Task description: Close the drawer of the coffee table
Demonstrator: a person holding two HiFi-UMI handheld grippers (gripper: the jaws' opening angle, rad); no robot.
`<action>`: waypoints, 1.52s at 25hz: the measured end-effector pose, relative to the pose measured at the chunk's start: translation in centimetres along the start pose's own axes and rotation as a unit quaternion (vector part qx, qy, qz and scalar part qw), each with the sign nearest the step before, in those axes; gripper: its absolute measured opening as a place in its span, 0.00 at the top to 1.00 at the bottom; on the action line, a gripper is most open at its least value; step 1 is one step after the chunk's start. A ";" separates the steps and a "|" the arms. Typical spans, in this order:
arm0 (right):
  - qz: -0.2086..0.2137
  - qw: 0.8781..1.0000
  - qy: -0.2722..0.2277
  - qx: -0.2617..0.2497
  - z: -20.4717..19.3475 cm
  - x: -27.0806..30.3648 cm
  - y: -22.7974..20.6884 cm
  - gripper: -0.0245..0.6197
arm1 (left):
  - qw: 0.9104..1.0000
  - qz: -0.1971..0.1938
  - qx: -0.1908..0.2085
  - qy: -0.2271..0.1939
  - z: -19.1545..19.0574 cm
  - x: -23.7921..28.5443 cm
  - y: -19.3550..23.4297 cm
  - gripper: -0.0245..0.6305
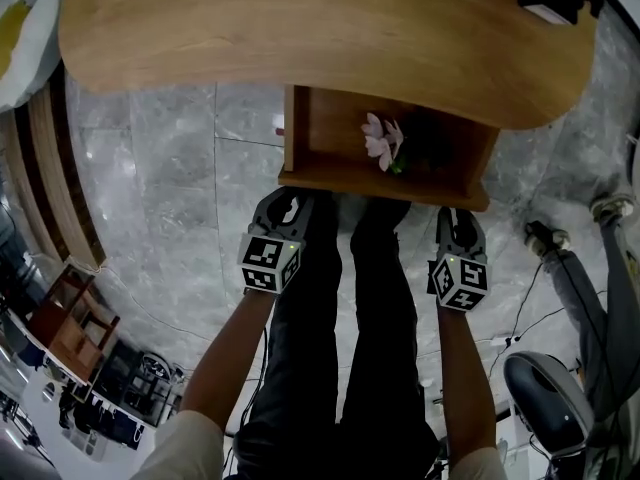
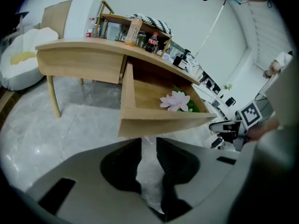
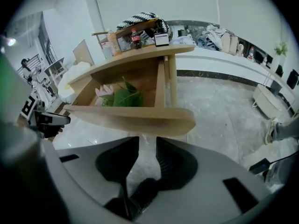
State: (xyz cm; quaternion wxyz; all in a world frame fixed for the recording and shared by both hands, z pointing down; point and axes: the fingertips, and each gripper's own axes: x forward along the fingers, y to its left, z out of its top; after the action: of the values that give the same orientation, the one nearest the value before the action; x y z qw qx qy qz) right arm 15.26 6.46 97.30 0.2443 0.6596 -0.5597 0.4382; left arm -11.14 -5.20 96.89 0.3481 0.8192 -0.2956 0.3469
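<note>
Grey marble floor (image 1: 170, 168), head view: open wooden drawer (image 1: 385, 186) juts from under light wooden coffee-table surface (image 1: 300, 28), pink flower (image 1: 380, 140) inside. Left gripper (image 1: 288, 203) and right gripper (image 1: 458, 220) near drawer front, likely poised for even push. Left gripper view: gripper apart, empty. Right gripper view: likewise apart, empty.

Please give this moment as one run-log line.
light wooden coffee-table drawer: open, pink flower inside; left tongs: open, empty; right tongs: open, empty; both near drawer front
</note>
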 end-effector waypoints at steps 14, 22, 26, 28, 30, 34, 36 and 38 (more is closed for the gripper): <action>-0.012 0.999 -0.035 0.026 1.1 1.4 0.0 0.76 | 0.998 -0.002 -0.051 -0.040 1.7 1.1 -0.4 0.81; -0.019 0.998 -0.036 0.049 1.3 1.4 0.1 0.76 | 0.997 0.006 -0.072 -0.035 1.8 1.0 -0.4 0.81; -0.016 0.998 -0.038 0.051 1.3 1.2 0.0 0.76 | 0.997 0.006 -0.072 -0.036 1.8 0.9 -0.5 0.81; -0.015 0.998 -0.039 0.051 1.4 1.2 0.0 0.76 | 0.997 0.006 -0.070 -0.037 1.9 0.9 -0.5 0.81; -0.015 0.998 -0.040 0.050 1.4 1.1 0.1 0.76 | 0.997 0.008 -0.067 -0.039 2.0 0.8 -0.5 0.81; -0.016 0.997 -0.049 0.058 1.9 0.5 0.3 0.76 | 0.997 0.008 -0.061 -0.053 2.7 0.3 -0.6 0.81; -0.017 0.997 -0.053 0.060 2.1 0.3 0.4 0.76 | 0.996 0.008 -0.061 -0.058 3.0 0.2 -0.6 0.81; -0.019 0.997 -0.053 0.062 2.1 0.2 0.5 0.76 | 0.996 0.010 -0.060 -0.058 3.0 0.0 -0.6 0.81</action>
State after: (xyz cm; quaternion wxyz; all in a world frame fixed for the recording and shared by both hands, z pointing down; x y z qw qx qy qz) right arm 15.39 4.52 96.31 0.1811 0.7060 -0.5313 0.4318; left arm -9.59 -7.19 95.09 0.3752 0.8126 -0.3441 0.2837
